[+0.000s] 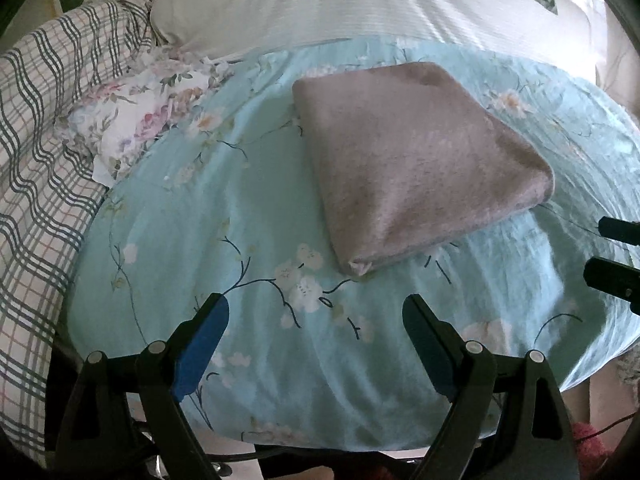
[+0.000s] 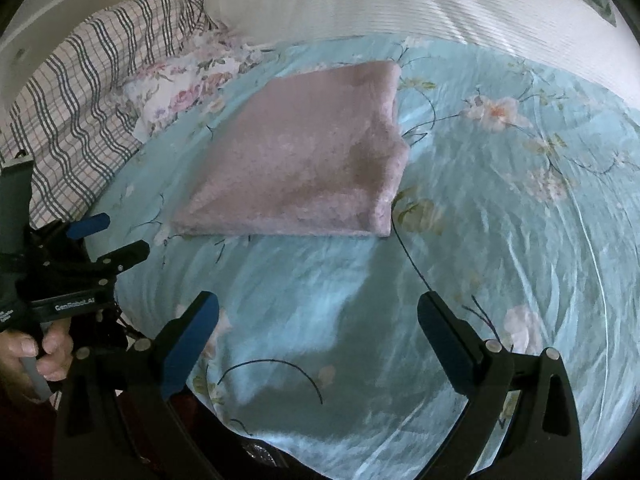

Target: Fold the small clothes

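A folded grey-mauve garment [image 1: 416, 156] lies flat on the light blue floral sheet [image 1: 240, 240], folded into a compact rectangle; it also shows in the right wrist view [image 2: 304, 168]. My left gripper [image 1: 316, 320] is open and empty, hovering over the sheet just short of the garment's near corner. My right gripper [image 2: 318, 320] is open and empty, above the sheet below the garment's near edge. The right gripper's fingers [image 1: 616, 256] show at the right edge of the left wrist view. The left gripper [image 2: 108, 236] shows at the left of the right wrist view, held by a hand.
A crumpled floral cloth [image 1: 136, 120] lies at the sheet's left, beside a plaid blanket [image 1: 44, 140]. A white ribbed bedcover [image 1: 360, 4] lies behind. The same floral cloth [image 2: 184, 88] and plaid blanket [image 2: 80, 92] appear in the right wrist view.
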The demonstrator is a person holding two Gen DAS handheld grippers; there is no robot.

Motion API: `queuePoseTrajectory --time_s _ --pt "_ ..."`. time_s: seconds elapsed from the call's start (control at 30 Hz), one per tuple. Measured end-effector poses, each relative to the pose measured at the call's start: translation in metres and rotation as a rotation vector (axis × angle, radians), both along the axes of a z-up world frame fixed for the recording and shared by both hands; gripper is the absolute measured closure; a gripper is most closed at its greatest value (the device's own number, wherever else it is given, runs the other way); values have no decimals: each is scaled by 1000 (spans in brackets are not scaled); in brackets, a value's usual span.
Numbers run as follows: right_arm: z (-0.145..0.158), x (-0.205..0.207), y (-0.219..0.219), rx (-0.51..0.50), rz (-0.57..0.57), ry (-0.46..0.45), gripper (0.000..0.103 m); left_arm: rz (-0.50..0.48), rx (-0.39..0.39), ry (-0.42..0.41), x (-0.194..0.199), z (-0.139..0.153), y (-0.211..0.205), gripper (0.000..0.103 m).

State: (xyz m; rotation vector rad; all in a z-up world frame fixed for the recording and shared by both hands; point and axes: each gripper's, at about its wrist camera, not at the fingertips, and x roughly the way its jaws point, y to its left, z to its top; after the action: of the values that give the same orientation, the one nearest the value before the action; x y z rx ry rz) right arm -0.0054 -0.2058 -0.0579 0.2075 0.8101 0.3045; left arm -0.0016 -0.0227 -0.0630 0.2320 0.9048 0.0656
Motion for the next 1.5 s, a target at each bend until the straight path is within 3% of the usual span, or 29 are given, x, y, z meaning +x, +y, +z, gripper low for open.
queuePoseTrajectory --time_s 0.53,1.5 --pt "20 40 4 -19 48 -1 1 -9 9 -32 17 16 -10 14" --pt "14 29 -1 8 32 15 1 -12 -8 -31 7 15 -10 14"
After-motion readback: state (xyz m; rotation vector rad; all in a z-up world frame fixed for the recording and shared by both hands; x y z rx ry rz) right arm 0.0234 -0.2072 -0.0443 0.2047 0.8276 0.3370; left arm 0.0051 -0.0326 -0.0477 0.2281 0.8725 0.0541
